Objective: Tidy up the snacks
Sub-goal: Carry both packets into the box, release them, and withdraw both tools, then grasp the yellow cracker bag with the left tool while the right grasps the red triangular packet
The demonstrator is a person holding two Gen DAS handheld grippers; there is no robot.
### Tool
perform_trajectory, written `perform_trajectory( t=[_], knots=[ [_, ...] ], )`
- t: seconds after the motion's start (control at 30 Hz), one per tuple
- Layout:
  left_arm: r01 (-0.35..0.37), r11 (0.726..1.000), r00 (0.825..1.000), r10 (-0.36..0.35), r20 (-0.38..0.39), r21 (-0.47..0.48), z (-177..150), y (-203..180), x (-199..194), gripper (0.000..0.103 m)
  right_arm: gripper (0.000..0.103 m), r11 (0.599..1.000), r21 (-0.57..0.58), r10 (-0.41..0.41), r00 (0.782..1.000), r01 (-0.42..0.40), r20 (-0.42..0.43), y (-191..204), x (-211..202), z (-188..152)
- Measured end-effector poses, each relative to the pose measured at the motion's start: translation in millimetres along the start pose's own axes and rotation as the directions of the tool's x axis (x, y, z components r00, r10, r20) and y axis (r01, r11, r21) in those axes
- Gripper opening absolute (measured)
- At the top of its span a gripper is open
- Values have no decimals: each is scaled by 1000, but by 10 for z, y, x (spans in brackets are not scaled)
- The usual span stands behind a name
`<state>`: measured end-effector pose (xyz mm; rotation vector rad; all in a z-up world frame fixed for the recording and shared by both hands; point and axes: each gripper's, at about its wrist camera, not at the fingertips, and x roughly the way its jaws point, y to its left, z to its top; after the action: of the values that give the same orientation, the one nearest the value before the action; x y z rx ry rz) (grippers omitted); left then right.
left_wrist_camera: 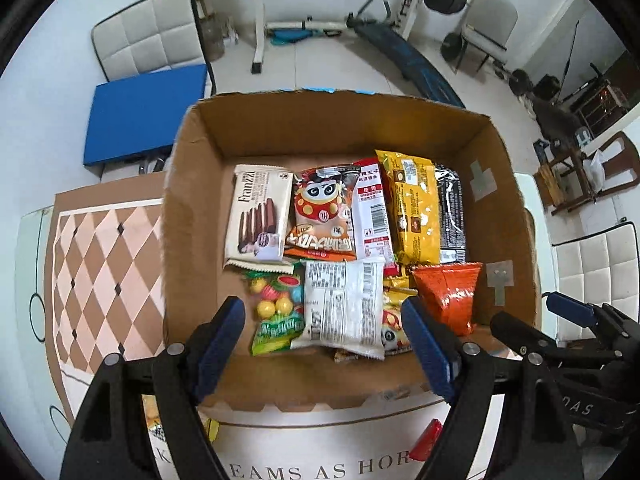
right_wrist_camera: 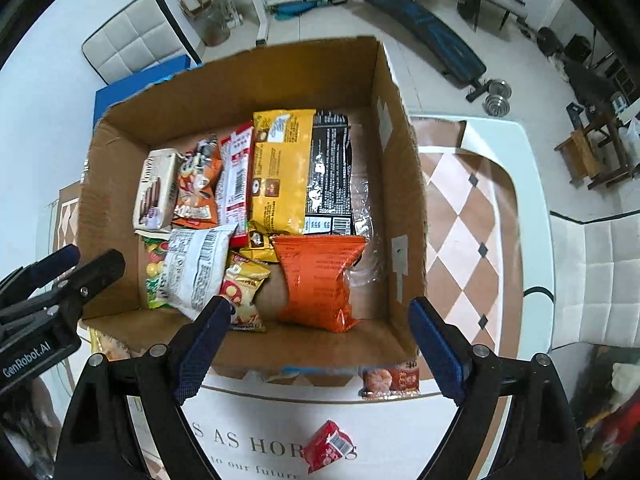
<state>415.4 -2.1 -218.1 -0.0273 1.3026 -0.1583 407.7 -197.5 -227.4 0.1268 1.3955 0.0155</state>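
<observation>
An open cardboard box (left_wrist_camera: 320,128) holds several snack packs: a cream Franzzi wafer pack (left_wrist_camera: 258,216), a yellow pack (left_wrist_camera: 416,208), a white pack (left_wrist_camera: 342,308) and an orange pack (left_wrist_camera: 450,296). The box (right_wrist_camera: 248,76) and orange pack (right_wrist_camera: 320,284) also show in the right wrist view. My left gripper (left_wrist_camera: 324,316) is open and empty above the box's near wall. My right gripper (right_wrist_camera: 320,316) is open and empty above the near right part of the box. A small red snack (right_wrist_camera: 328,446) lies on the table in front of the box, below the right gripper.
An orange-print snack pack (right_wrist_camera: 390,380) lies by the box's near right corner. A yellow pack (left_wrist_camera: 210,428) lies on the table under the left gripper. The table has a checkered mat (right_wrist_camera: 468,216). White chairs (left_wrist_camera: 148,36), a blue pad (left_wrist_camera: 144,116) and a weight bench (left_wrist_camera: 404,56) stand beyond.
</observation>
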Motion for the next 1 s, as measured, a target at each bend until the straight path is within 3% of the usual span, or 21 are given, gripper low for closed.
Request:
perform_trajectory(
  t=[0.27, 0.7, 0.83, 1.0],
  knots=[
    [-34, 999, 997, 34, 72, 4, -349, -15, -223, 80, 93, 999, -35, -25, 995, 28, 94, 113, -408, -343],
    [-53, 999, 975, 51, 218, 5, -766, -78, -939, 80, 93, 1000, -4, 30, 980, -30, 197, 161, -1011, -878],
    [-77, 997, 970, 80, 231, -22, -934, -85, -1020, 80, 95, 996, 37, 76, 984, -83, 162, 50, -978, -1048],
    [-92, 992, 980, 105, 169, -82, -1248, -52, -855, 80, 95, 983, 129, 126, 991, -131, 46, -215, -555, -1348]
  ],
)
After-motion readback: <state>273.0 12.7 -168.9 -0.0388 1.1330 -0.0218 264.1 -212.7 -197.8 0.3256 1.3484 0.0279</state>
